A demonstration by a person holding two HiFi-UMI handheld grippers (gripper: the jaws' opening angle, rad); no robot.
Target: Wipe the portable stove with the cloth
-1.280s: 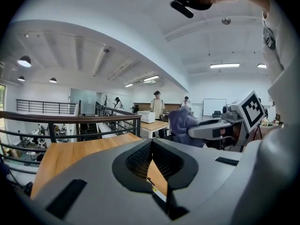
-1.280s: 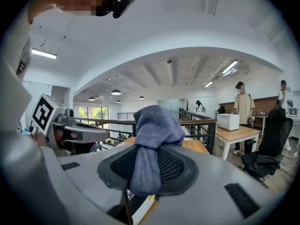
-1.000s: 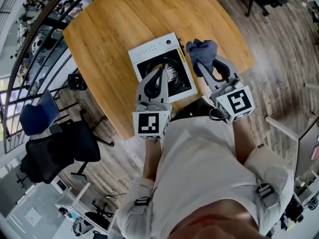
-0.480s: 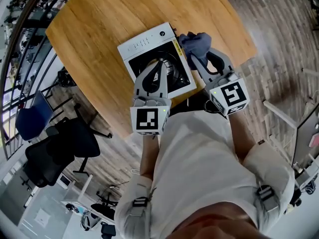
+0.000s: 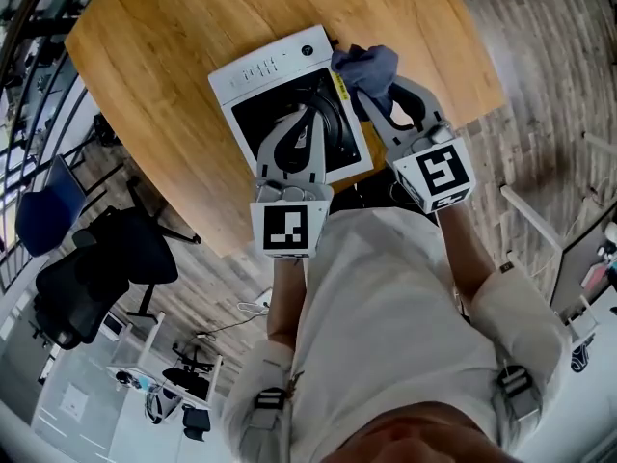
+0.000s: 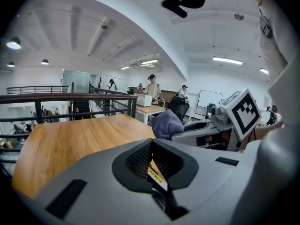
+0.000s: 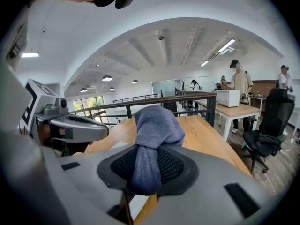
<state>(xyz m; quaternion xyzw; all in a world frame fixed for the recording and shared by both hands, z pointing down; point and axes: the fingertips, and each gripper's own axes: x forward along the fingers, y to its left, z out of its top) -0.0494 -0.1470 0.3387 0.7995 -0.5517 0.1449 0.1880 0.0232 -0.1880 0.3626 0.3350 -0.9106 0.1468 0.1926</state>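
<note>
Wooden table (image 5: pixel 193 27): right hand-held gripper (image 7: pixel 146 170) grips cloth (image 7: pixel 157 121), clear in its view; left hand-held gripper (image 6: pixel 157 168) closed.

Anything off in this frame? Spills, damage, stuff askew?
Nothing spilled or damaged that I can see. The stove sits flat on the table. One thing to note: the cloth is a bunched wad clamped in the right tool at the stove's right corner, not spread flat.
</note>
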